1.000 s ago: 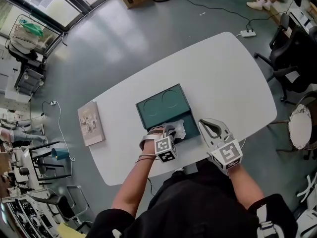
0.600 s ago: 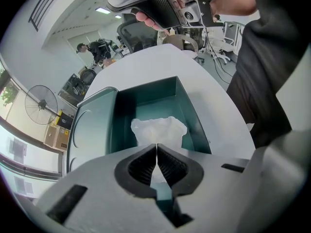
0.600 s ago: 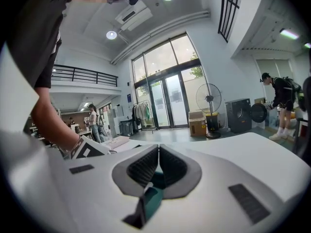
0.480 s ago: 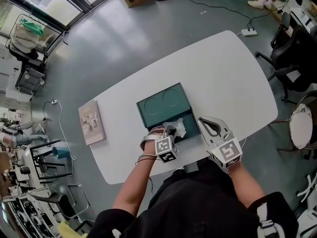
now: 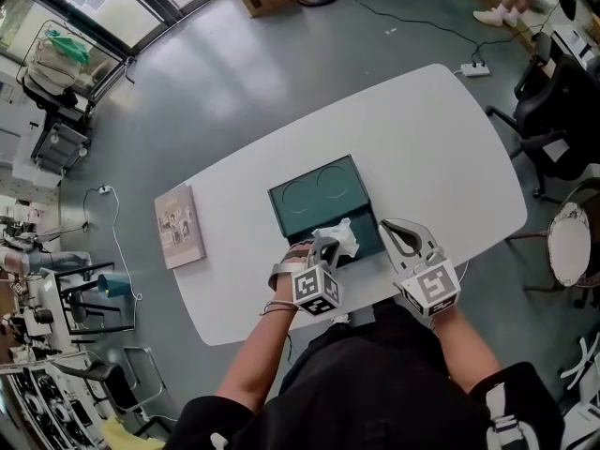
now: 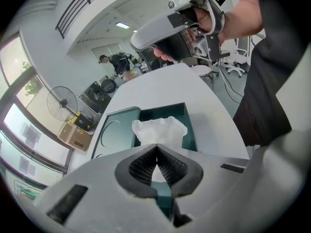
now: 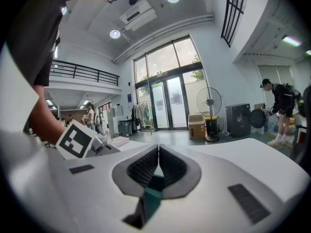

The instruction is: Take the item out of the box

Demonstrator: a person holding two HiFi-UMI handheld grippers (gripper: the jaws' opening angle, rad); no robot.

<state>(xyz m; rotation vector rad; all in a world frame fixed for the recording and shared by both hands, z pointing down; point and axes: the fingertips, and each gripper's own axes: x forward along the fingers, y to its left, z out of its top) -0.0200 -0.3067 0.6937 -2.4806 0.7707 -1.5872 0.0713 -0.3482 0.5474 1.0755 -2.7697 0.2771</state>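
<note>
Head view: white table (image 5: 422, 139) carries an open teal box (image 5: 309, 195) at centre, with a book (image 5: 178, 226) well apart to the left. A white crumpled item (image 5: 337, 238) sits in the near compartment of the box and stands above its rim. The left gripper (image 5: 323, 245) is at the near edge of the box, touching the item. The right gripper (image 5: 386, 226) lies just beside the right wall of the box.

Left gripper view: the pads of the left gripper (image 6: 156, 145) are pressed together at the tips and pinch the near edge of the item (image 6: 160, 130). White material shows in the gap behind the tips. The item rises out of the deep compartment of the box (image 6: 192, 130). The flat teal panel with circular recesses lies to the left of that compartment.

Right gripper view: the pads of the right gripper (image 7: 158, 149) are pressed together at the tips. Teal of the box (image 7: 154, 186) shows in the gap behind them. Whether the pads grip the box wall cannot be told. The marker cube of the left gripper (image 7: 77, 139) is near, at the left.
</note>
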